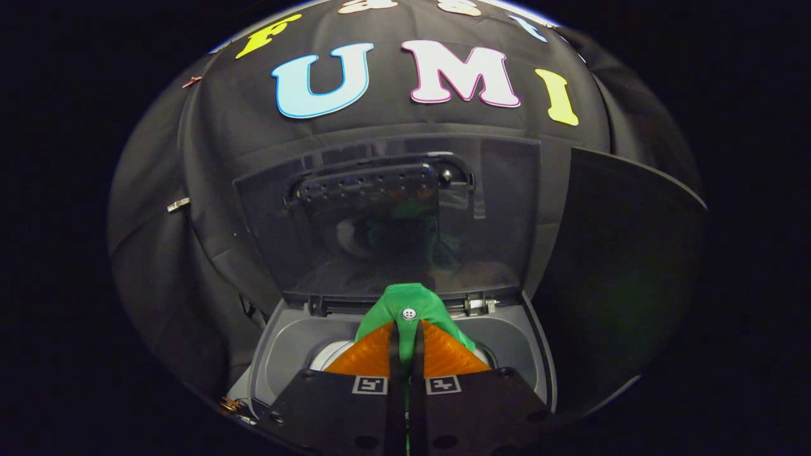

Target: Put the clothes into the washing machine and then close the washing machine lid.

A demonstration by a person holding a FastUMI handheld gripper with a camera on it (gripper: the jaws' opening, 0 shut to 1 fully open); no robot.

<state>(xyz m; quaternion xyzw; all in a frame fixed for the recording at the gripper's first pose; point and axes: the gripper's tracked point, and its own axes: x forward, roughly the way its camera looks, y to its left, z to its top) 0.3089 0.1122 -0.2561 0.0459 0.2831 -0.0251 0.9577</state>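
While the lid stands open: loading is underway.
Gripper (406, 332): fingers pinch a green garment (408, 303).
Garment: between the fingertips, over the washing machine (285, 345) opening.
Lid (386, 215): upright just beyond.
Left: drop garment, shut lid.

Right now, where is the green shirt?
In the gripper view the green shirt is pinched between the tongs, held over the washing machine's open tub, just in front of the raised lid.

- The tool (407, 335) pinches a green garment (408, 301) between both fingers.
- The garment hangs above the washing machine (279, 354) opening.
- The lid (386, 215) stands upright beyond.
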